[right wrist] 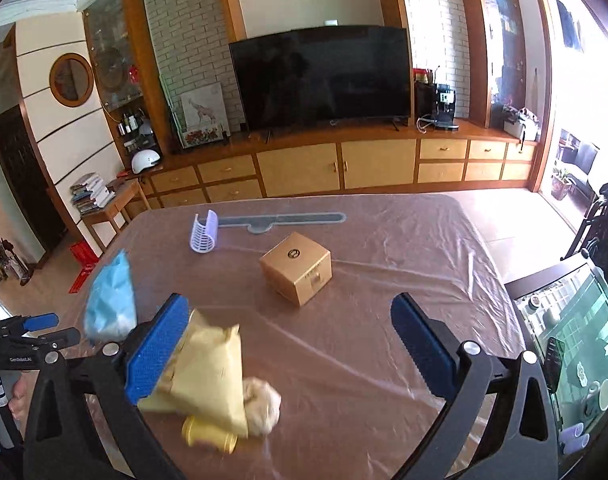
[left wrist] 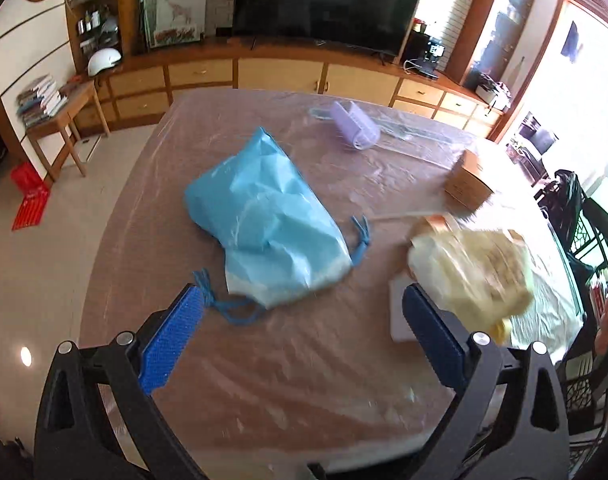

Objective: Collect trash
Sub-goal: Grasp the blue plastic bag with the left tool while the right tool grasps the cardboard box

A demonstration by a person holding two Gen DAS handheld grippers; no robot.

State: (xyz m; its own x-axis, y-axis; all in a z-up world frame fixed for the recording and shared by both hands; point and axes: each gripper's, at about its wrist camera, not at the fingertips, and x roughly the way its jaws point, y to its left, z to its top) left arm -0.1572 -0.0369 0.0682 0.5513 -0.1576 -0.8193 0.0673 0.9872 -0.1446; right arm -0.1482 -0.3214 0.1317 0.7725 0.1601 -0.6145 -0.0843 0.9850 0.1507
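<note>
Blue bag (left wrist: 263, 220) lies lengthwise, drawstring mouth toward both released tools (left wrist: 299, 312) (right wrist: 287, 340).

Yellow bag (right wrist: 211, 376) – table (right wrist: 384, 340), nr box (right wrist: 296, 267)

Glossy, wrinkled clear plastic sheet (right wrist: 384, 280) covers the surface; crinkled blue plastic drawstring bag (left wrist: 263, 220), matt tan cardboard box (right wrist: 295, 268), ribbed lilac plastic holder (right wrist: 203, 236).
</note>
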